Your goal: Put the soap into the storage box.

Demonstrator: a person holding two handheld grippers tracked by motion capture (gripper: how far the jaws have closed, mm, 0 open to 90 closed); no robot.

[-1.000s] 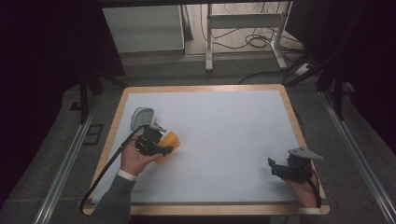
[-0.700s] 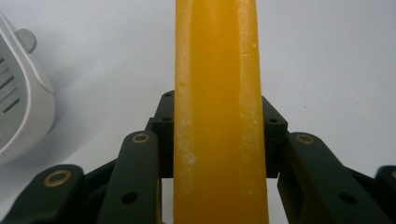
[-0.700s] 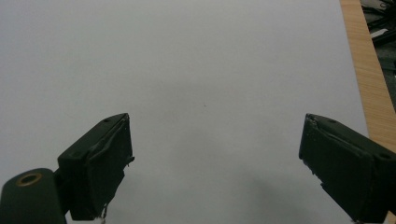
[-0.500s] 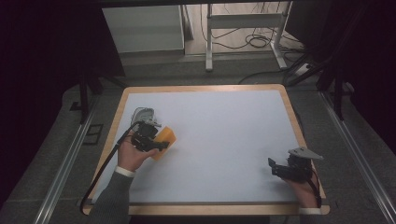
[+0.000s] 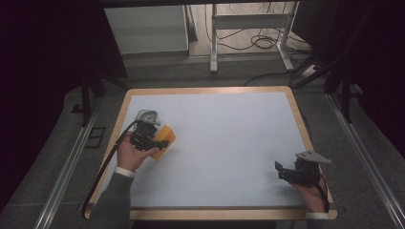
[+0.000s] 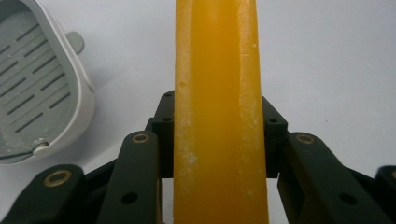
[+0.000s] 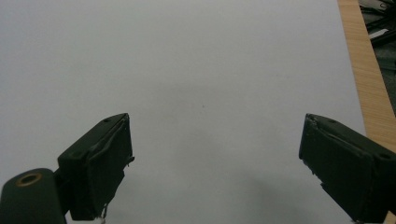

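We have the orange soap bar (image 6: 219, 112) pinched on edge in the left hand-held gripper (image 5: 154, 140), at the left of the pale surface (image 5: 229, 138). The white slotted soap dish (image 6: 32, 88) lies just beside it, so we judge placing it there comes next, which calls for turning the bar flat. The right hand-held gripper (image 7: 215, 172) rests spread, well apart; nothing blocks us.

The yellow-orange soap bar (image 6: 219, 116) stands on edge, its narrow face scuffed with pale flecks, just beside the soap dish (image 6: 32, 88). The soap dish is white with a grey slotted insert, lying flat and empty.
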